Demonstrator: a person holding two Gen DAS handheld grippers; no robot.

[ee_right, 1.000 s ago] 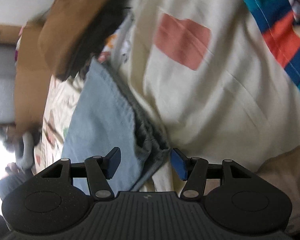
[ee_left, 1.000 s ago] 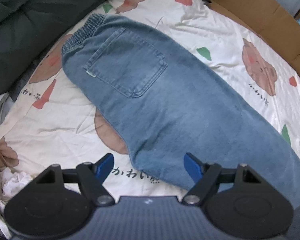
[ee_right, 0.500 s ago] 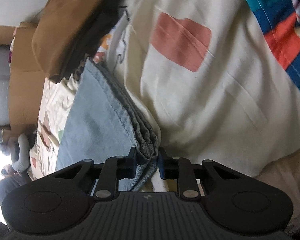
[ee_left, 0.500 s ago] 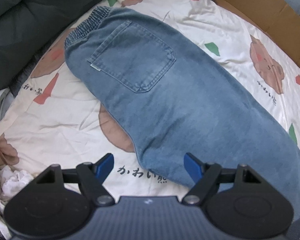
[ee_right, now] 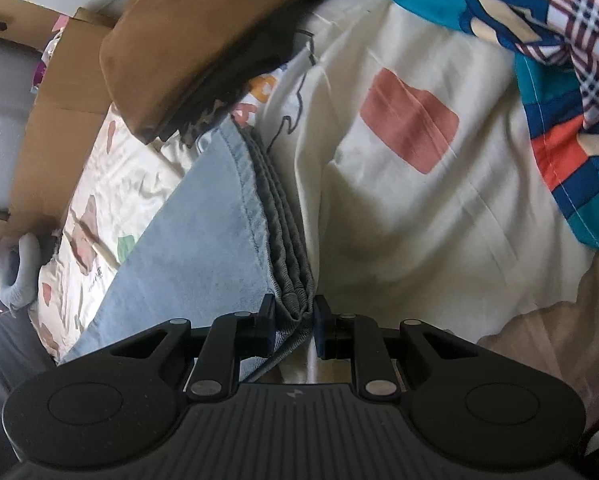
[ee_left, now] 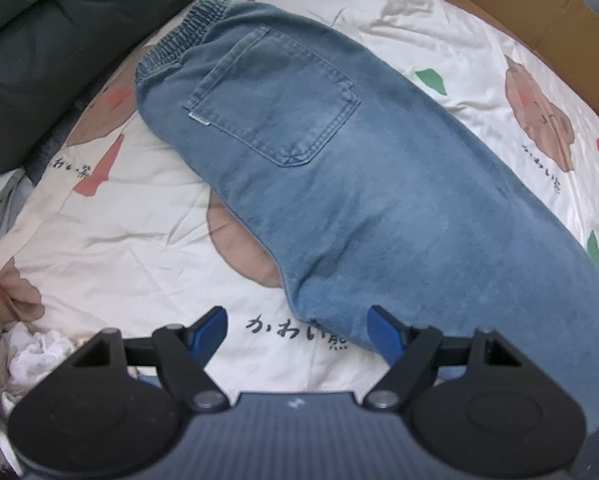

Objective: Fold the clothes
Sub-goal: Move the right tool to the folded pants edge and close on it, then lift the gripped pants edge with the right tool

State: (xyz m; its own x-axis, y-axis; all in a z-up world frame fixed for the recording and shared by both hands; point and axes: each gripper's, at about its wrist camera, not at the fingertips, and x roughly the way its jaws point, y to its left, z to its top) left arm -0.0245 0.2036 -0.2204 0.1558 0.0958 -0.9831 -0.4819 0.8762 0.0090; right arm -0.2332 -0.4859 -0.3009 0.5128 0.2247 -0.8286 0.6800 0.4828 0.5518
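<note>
The right tool (ee_right: 294,322) has just been closing and is now clamped on the stacked hem layers of the faded blue denim jeans (ee_left: 339,184), which lie doubled lengthwise on the cream cartoon-print bedsheet (ee_left: 111,248). The grip takes only the corner of the hem, and several layers sit between the pads; if the hem is carried over toward the waistband, an inner layer could slide out and the fold would land uneven. The cream sheet beside the hem also bunches close to the pads, so it may be caught and dragged along.

The left tool (ee_left: 297,328) hovers with its blue pads apart and nothing between them, straddling the near folded edge of the jeans at the crotch curve. If it stays off the cloth, the body of the jeans may shift.

Beyond the jeans on the waistband side lies a dark green quilt (ee_left: 59,32), close to the elastic. Past the far long edge there is open sheet, then a brown cardboard wall (ee_left: 539,20). At the hem end, a brown cushion (ee_right: 203,40) and a bright patterned blanket (ee_right: 559,80) crowd the room.
</note>
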